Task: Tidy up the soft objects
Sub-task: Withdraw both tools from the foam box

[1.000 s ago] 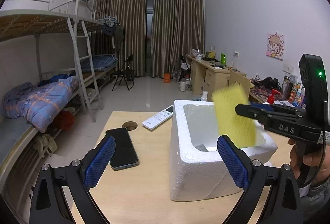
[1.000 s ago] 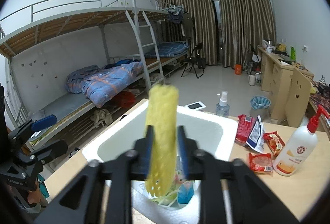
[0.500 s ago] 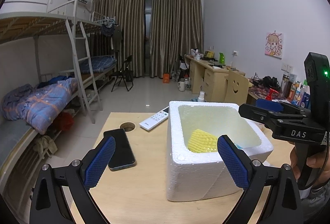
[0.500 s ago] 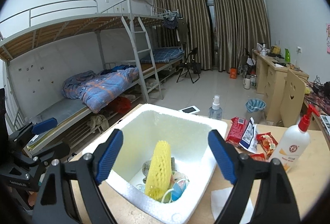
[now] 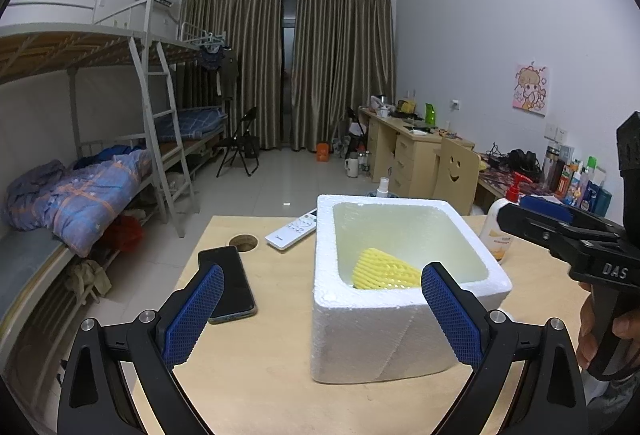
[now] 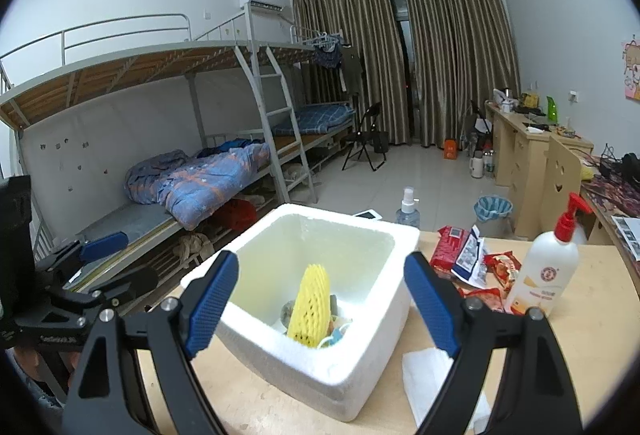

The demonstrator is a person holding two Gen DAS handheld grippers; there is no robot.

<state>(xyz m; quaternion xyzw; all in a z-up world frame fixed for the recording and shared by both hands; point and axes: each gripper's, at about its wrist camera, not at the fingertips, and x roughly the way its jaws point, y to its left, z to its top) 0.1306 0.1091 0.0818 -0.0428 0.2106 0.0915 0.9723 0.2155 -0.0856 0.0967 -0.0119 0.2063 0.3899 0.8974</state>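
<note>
A white foam box (image 5: 360, 339) stands on the wooden table; it also shows in the right wrist view (image 6: 320, 371). A yellow foam net sleeve (image 6: 311, 306) lies inside it on other small items, also seen in the left wrist view (image 5: 382, 271). My left gripper (image 5: 320, 315) is open and empty, just in front of the box. My right gripper (image 6: 322, 307) is open and empty, held above the box's near rim. The right gripper's body (image 5: 580, 247) shows at the right of the left wrist view.
A black phone (image 5: 228, 283), a white remote (image 5: 294, 229) and a cable hole (image 5: 243, 241) lie left of the box. A pump bottle (image 6: 546, 271), red snack packets (image 6: 472, 259), a spray bottle (image 6: 408, 213) and a white tissue (image 6: 432, 387) sit to the right.
My right gripper opened and let the yellow foam sleeve drop into the box, then drew back. The left gripper stayed open and shifted slightly.
</note>
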